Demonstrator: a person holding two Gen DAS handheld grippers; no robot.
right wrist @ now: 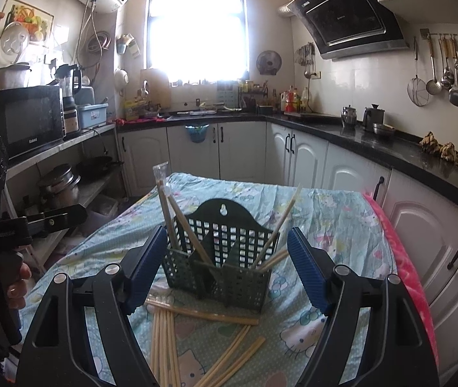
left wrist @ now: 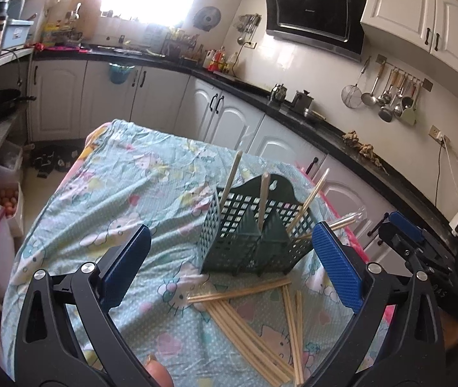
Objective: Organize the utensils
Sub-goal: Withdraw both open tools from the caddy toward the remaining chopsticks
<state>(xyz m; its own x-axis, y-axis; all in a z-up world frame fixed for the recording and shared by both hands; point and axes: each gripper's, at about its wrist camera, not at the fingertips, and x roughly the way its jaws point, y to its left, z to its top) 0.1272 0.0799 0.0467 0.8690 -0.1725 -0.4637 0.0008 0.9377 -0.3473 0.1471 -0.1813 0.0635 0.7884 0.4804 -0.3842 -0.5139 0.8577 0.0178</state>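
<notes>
Chopsticks [right wrist: 196, 314] lie loose on the cloth just in front of the green caddy [right wrist: 222, 274], while a few already stand tilted inside it. Both tools hover short of the caddy: the right gripper [right wrist: 227, 271] has its jaws spread with nothing between the pads, and the left gripper [left wrist: 232, 264] is likewise spread and empty. To do this well, I'd pinch one stick near its middle, clear of the crossed ones, then tip it upright into a compartment. Beneath the caddy, the cartoon-print cloth [right wrist: 325, 213] is wrinkled; beyond it stand white cabinets [right wrist: 248, 148] and a bright window [right wrist: 196, 25].
</notes>
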